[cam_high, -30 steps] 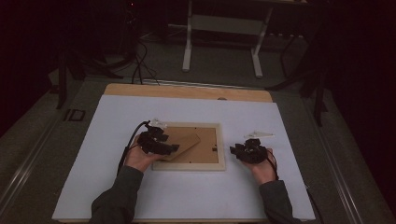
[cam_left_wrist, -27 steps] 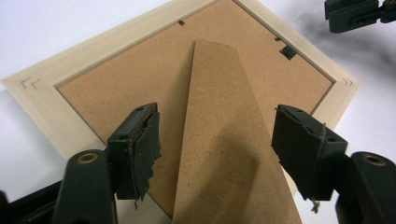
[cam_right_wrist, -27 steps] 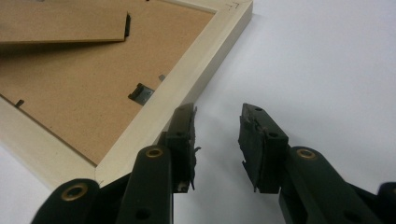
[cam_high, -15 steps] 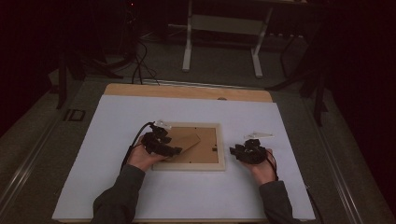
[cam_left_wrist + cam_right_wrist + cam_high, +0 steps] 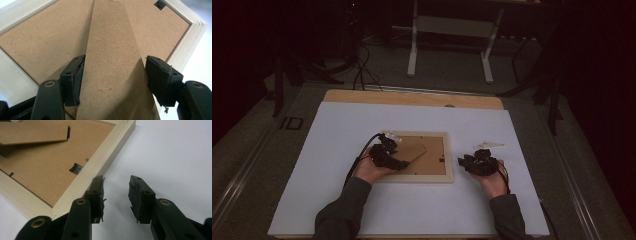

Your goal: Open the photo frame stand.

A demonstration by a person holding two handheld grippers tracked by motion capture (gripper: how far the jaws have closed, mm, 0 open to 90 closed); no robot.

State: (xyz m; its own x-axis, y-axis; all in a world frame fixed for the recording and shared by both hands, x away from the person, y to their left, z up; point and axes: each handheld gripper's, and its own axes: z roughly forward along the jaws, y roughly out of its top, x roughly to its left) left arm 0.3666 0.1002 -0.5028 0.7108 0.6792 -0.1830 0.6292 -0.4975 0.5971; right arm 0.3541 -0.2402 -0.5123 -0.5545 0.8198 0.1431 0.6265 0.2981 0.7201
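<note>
A pale wooden picture frame (image 5: pixel 448 160) lies face down on the white table, its brown backing board (image 5: pixel 434 162) up. From the backing a brown stand flap (image 5: pixel 414 152) rises at an angle. My left gripper (image 5: pixel 400 161) reaches over the frame's left side. In the left gripper view the stand (image 5: pixel 110 50) runs between the jaws and both pads (image 5: pixel 77 77) meet its edges, so the left gripper (image 5: pixel 112 77) is shut on it. My right gripper (image 5: pixel 463 162) rests just right of the frame. It stands open and empty (image 5: pixel 116 195) beside the frame's rim (image 5: pixel 100 165).
A small pale object (image 5: pixel 489 145) lies on the white table cover (image 5: pixel 337 150) beyond the right gripper. A metal hanger clip (image 5: pixel 76 168) sits on the backing. The table's wooden far edge (image 5: pixel 412 97) borders a dark floor with desk legs and cables.
The left gripper has edged slightly rightward over the frame. The right hand and the frame have stayed put.
</note>
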